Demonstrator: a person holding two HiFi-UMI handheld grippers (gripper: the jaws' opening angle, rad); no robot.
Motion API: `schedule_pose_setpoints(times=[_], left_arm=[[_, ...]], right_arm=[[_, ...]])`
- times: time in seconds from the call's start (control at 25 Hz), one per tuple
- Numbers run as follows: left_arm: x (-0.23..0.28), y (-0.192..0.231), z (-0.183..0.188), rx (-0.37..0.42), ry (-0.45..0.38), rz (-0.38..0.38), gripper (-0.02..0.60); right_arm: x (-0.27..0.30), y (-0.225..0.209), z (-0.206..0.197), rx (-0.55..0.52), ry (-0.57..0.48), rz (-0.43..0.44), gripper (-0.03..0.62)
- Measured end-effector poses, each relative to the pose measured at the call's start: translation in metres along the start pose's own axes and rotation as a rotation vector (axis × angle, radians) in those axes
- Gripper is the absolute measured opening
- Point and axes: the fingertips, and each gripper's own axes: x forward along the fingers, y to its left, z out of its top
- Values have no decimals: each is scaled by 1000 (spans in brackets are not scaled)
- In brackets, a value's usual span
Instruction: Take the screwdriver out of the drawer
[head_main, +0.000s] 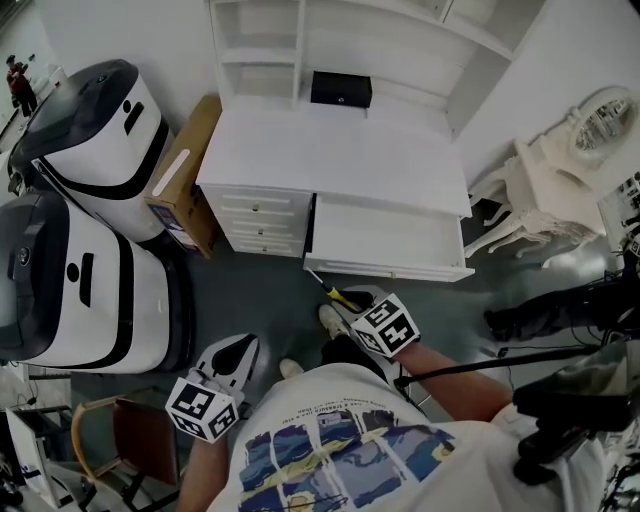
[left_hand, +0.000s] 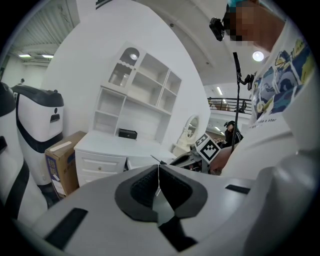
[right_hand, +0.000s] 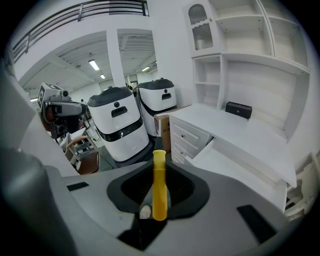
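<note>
While two white-and-black machines (head_main: 90, 150) and a cardboard box (head_main: 185, 170) fill the left of the head view, the left gripper (head_main: 238, 350) hangs at the lower left, well apart from the furniture. Its jaws are pressed together with nothing between them, which suits a hand that has no share in this step and is best kept out of the way. At the top middle stands the white desk, its tabletop (head_main: 330, 150) bare except for a small black box (head_main: 341, 89) at the back under the shelves. Below the tabletop's right part the drawer (head_main: 385, 235) is pulled out, and its floor looks bare. Just beneath its front edge, over the grey floor, is the screwdriver (head_main: 335, 292): outside the drawer, its thin shaft aimed up and left at the drawer front. The right gripper (head_main: 352, 300) has its jaws clamped on the yellow handle. In the right gripper view the handle runs lengthwise along the jaws' line, a hold on the thick end that gives the pads most to bite on and lets the tool come straight out toward the person. Judging by this, the removal seems as good as done, with the drawer open. At the far right a white carved dressing table (head_main: 560, 190) stands apart from it all
</note>
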Motion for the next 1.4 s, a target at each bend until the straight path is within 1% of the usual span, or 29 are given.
schedule_pose_setpoints(times=[0.72,1.4], left_arm=[[4,-1,-1,-7,14,-5,14],[26,3,9,-13,29,-24,14]], right_arm=[[2,5,1,-3,-4,24,95],[4,-13,7,13,0,27,95]])
